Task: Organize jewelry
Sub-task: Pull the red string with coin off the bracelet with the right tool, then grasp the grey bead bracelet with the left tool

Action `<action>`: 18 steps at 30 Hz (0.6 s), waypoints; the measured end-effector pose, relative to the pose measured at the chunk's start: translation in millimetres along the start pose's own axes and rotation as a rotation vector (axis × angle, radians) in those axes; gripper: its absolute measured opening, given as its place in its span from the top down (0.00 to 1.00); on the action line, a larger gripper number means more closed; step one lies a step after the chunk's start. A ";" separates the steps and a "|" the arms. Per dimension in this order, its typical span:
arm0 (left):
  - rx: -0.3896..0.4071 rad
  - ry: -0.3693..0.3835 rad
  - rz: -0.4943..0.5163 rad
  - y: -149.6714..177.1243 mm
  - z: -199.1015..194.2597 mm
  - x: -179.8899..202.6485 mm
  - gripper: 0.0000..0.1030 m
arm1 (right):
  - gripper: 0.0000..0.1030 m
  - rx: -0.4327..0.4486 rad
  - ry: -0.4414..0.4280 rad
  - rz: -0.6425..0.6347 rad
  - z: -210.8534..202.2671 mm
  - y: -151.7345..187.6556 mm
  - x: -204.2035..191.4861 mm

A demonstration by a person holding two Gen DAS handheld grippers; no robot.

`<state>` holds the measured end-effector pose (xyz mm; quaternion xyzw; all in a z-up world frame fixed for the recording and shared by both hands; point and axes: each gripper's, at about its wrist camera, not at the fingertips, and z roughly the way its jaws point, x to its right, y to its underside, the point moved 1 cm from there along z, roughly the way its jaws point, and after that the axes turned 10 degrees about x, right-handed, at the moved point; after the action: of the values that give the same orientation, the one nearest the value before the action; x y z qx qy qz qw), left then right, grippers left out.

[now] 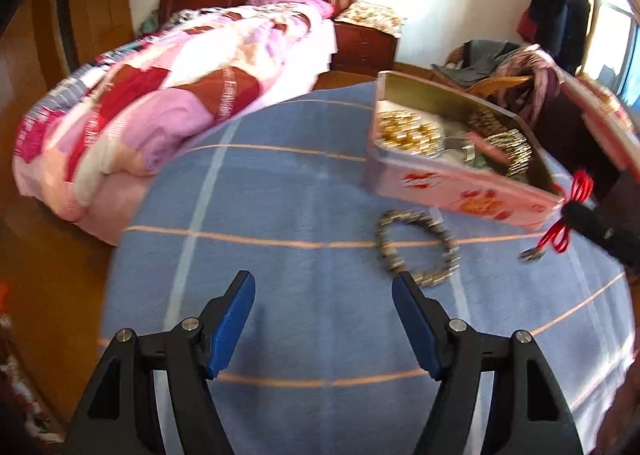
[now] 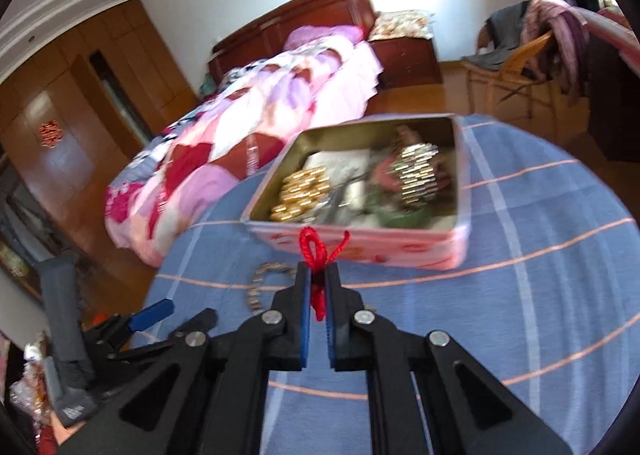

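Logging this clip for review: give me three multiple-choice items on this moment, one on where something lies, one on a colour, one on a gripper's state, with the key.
1. Where does the loose bracelet lie?
A. in the tin
B. on the blue cloth in front of the tin
C. on the bed

2. What colour is the cord in the right gripper?
A. red
B. green
C. white

3. How does the left gripper stand?
A. shut on the bracelet
B. shut on the tin
C. open, holding nothing

Key: 1 B, the bracelet rests on the cloth just short of the tin. 2 A, a red loop sticks out above the closed fingers. 3 C, its blue pads stand wide apart over bare cloth.
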<state>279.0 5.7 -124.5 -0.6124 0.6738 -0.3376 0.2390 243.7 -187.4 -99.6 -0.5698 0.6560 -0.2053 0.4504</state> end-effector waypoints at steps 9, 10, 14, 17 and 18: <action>-0.073 0.101 0.014 -12.8 44.3 42.8 0.31 | 0.90 -0.024 0.041 0.082 13.7 12.1 25.3; -0.056 0.078 0.029 -13.2 45.8 46.0 0.31 | 0.90 -0.026 0.038 0.088 14.7 12.8 26.7; -0.046 0.053 0.071 -12.4 48.0 52.3 0.30 | 0.90 -0.027 0.040 0.115 14.5 15.2 36.4; -0.024 0.033 0.142 -10.8 49.2 60.6 0.32 | 0.90 -0.033 0.038 0.134 15.0 18.6 42.5; -0.022 0.043 0.135 -10.8 48.9 59.5 0.36 | 0.90 -0.035 0.038 0.136 15.3 19.1 43.2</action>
<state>314.1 -61.1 -143.1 -0.5607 0.7222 -0.3263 0.2399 248.0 -218.9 -137.8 -0.5279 0.7049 -0.1734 0.4409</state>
